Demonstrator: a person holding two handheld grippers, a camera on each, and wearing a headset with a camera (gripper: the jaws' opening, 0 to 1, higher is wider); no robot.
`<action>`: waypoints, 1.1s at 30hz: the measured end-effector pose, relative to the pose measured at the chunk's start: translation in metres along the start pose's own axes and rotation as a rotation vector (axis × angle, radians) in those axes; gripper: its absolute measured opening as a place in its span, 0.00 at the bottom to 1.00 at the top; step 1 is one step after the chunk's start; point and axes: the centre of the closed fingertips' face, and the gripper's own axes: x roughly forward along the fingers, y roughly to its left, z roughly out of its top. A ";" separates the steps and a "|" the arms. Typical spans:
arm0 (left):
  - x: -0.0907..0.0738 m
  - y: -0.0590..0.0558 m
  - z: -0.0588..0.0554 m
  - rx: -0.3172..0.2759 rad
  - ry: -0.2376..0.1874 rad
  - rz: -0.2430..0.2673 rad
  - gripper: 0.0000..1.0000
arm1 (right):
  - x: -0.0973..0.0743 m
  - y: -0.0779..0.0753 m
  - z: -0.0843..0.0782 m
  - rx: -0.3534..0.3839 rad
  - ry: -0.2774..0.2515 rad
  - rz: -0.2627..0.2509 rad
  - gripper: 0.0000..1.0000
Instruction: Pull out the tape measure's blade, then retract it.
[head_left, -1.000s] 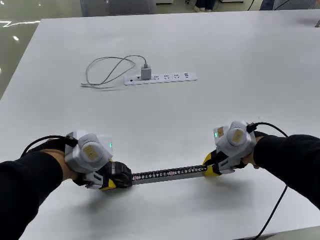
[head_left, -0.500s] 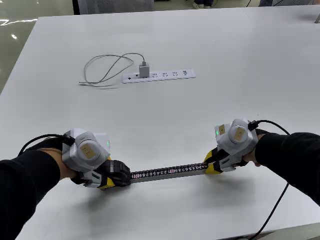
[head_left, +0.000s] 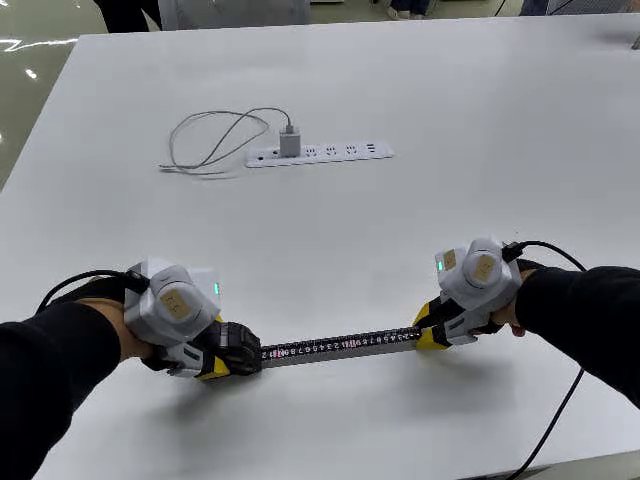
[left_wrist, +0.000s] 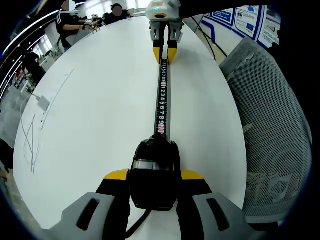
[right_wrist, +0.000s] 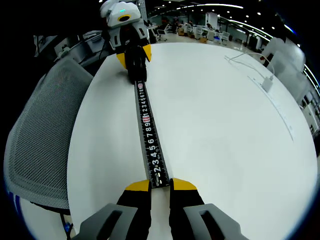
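At the near edge of the table (head_left: 400, 220), the left gripper (left_wrist: 155, 175) clamps the tape measure (head_left: 240, 348). The right gripper (right_wrist: 160, 185) pinches the tip of the blade (head_left: 340, 345). The pull-out seems underway; next comes a slow, guided retraction.

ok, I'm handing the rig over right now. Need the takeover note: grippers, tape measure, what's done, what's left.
Left gripper: shut on the tape measure case, low over the table near its front edge.
Right gripper: shut on the tip end of the blade, off to the right of the case.
Blade: out of the case, running straight between the two grippers, numbers up.
Power strip with plugged-in charger and cable lies farther back, away from the work.
Done: blade pulled out.
Left: retract it, probably by bringing the right gripper back toward the case.
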 end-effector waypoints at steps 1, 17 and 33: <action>0.000 0.000 0.000 0.000 0.000 0.000 0.30 | 0.000 0.000 -0.001 0.000 0.001 0.000 0.09; 0.000 0.000 0.000 -0.003 -0.001 0.002 0.30 | -0.004 -0.001 -0.006 0.006 0.009 -0.004 0.09; 0.000 0.000 0.000 -0.002 -0.002 0.004 0.30 | -0.008 -0.004 -0.013 0.006 0.019 -0.015 0.09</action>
